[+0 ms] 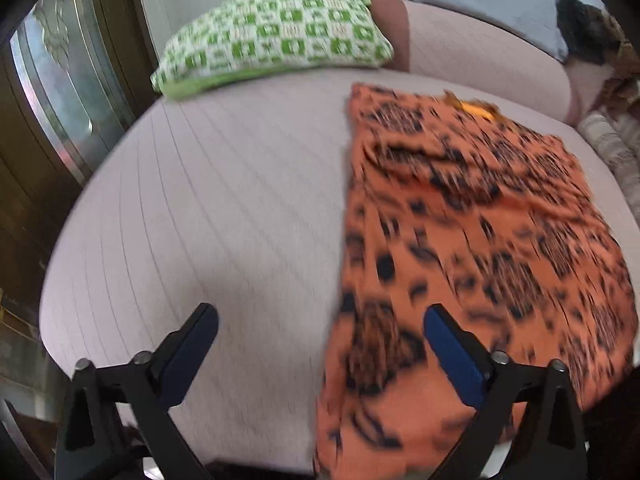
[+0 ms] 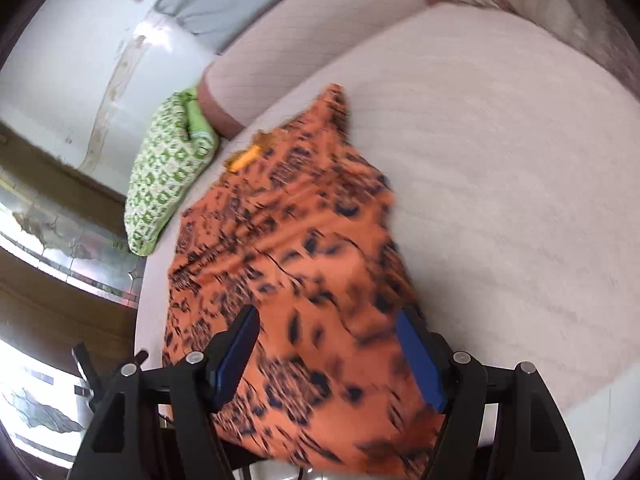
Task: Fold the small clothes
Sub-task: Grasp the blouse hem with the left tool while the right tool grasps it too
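1. The garment [image 1: 472, 240] is thin, matt orange cloth with a dark print, lightly creased.
2. The bed cover [image 1: 208, 200] is matt, pale pink fabric with fine stitched lines.
3. The pillow [image 1: 276, 36] at the far left is soft woven cloth, green and white.
4. My left gripper [image 1: 320, 320] and right gripper [image 2: 326, 324] are matt black plastic with smooth blue pads [image 1: 452, 354] and shiny metal pins [image 1: 499, 357].
5. The far wall [image 2: 60, 60] is stained, flaking paint.
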